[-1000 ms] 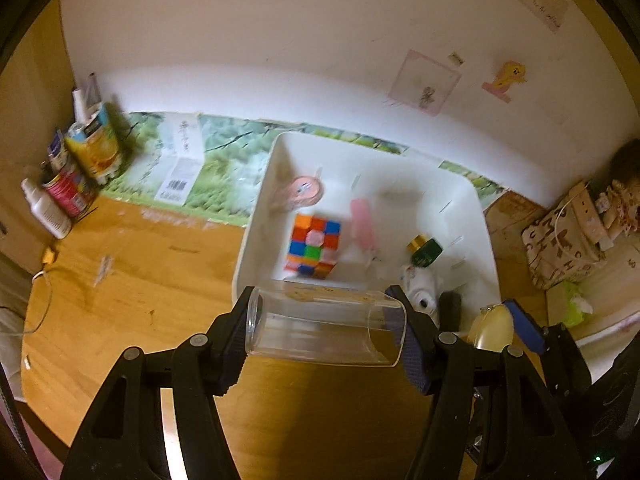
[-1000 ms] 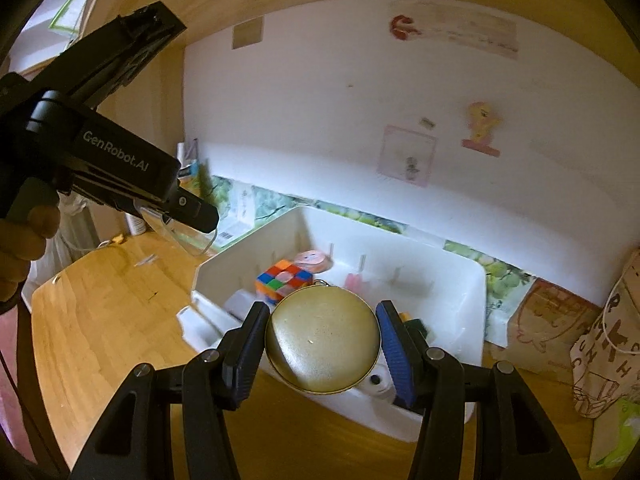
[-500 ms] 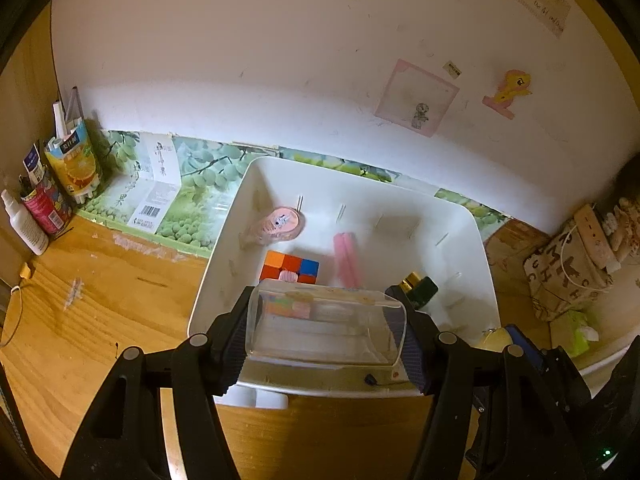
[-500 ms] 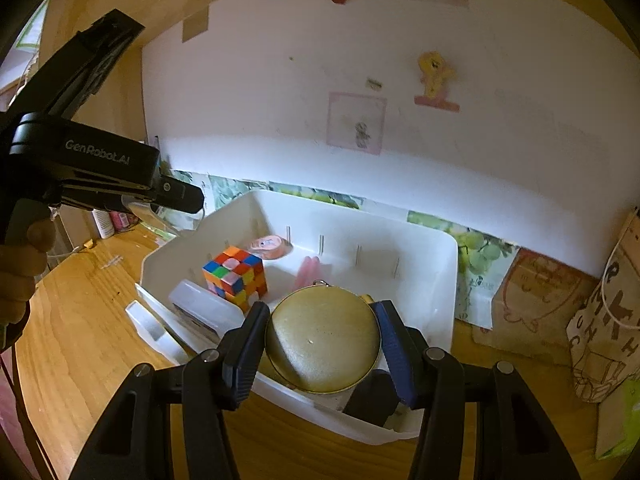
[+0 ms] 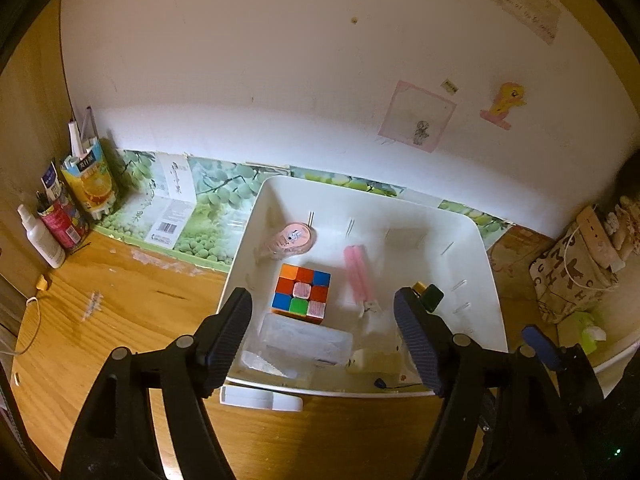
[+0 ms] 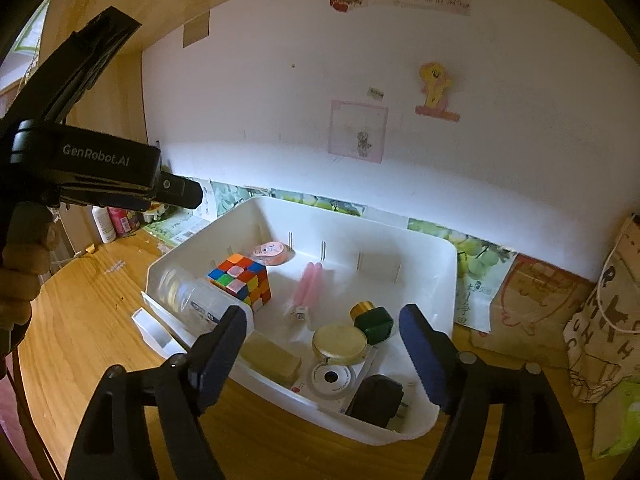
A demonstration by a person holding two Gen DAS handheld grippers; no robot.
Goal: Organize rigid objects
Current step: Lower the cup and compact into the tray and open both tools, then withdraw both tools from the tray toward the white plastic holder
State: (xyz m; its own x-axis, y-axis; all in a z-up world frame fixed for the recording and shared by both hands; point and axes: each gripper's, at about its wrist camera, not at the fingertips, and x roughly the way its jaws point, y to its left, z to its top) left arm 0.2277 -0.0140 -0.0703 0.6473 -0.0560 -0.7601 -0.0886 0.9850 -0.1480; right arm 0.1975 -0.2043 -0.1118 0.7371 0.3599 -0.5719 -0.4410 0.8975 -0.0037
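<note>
A white bin [image 5: 492, 280] stands on the wooden desk against the wall. My left gripper [image 5: 322, 312] hovers over its near edge, jaws opening, with nothing pressed between the pads. Below it a clear plastic container [image 5: 306, 344] lies on its side in the bin, in front of a colour cube [image 5: 302, 292]. My right gripper [image 6: 322, 320] is also over the near rim, jaws opening and empty. A round gold tin [image 6: 339, 343] rests in the bin [image 6: 448, 264] just beyond it, beside a green bottle [image 6: 374, 324]. The clear container [image 6: 192, 300] shows at the bin's left.
Pink tape roll [image 5: 290, 240] and a pink stick [image 5: 358, 276] lie deeper in the bin. A white tray piece [image 5: 260, 398] sits before the bin. Cartons and a spray bottle [image 5: 40, 236] crowd the back left. A patterned bag [image 6: 604, 320] stands right. A hand [image 6: 20, 264] grips the left tool.
Both grippers have let go. The clear container dropped from the left jaws into the bin's near left corner, and the gold tin left the right jaws and now lies in the bin.
</note>
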